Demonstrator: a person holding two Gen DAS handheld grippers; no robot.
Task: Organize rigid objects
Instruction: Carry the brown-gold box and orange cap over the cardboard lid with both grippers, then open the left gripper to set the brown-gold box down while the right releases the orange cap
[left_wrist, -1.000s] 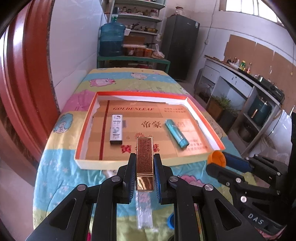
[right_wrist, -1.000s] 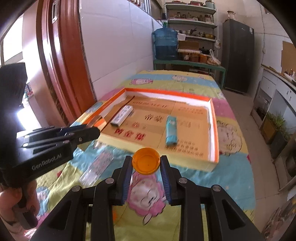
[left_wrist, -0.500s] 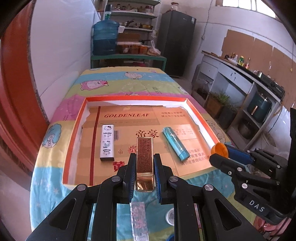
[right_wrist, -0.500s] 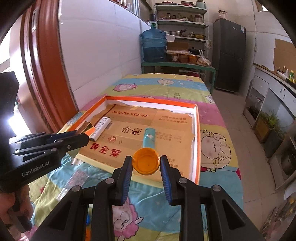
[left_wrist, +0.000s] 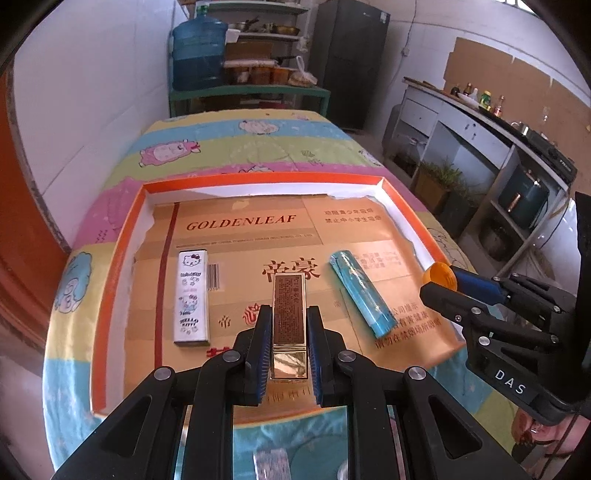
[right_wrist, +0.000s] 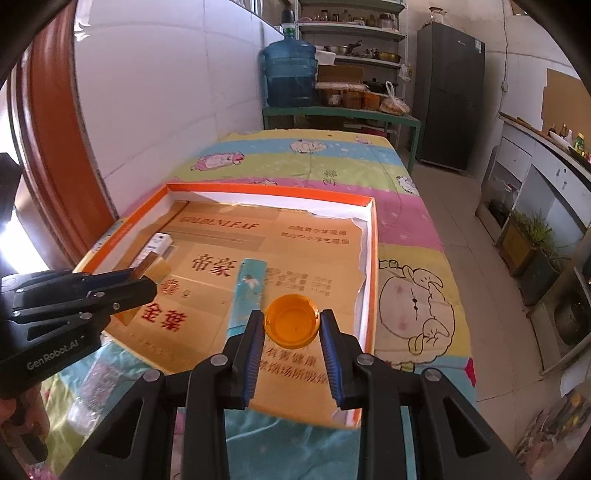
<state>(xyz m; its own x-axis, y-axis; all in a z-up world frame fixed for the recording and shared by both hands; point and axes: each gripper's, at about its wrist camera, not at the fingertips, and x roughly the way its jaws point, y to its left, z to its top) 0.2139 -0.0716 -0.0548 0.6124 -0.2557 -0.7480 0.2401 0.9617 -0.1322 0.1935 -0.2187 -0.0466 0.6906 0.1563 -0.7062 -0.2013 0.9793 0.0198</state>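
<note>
My left gripper (left_wrist: 289, 321) is shut on a gold and brown rectangular case (left_wrist: 289, 314), held over the near middle of the orange-rimmed box (left_wrist: 258, 180). My right gripper (right_wrist: 292, 325) is shut on an orange round cap (right_wrist: 292, 320), held over the box's near right part. The cap also shows in the left wrist view (left_wrist: 440, 275). Inside the box lie a white Hello Kitty case (left_wrist: 191, 297) at the left and a teal tube (left_wrist: 360, 291) at the right, also in the right wrist view (right_wrist: 246, 291).
The box stands on a table with a cartoon-print cloth (right_wrist: 314, 162). A clear plastic packet (right_wrist: 92, 387) lies on the cloth in front of the box. A white wall and red door frame (right_wrist: 51, 147) stand at the left, an open floor and cabinets at the right.
Both grippers have moved forward with their objects, from in front of the box's near wall to over the inside of the box. The case and tube in the box have not moved.
</note>
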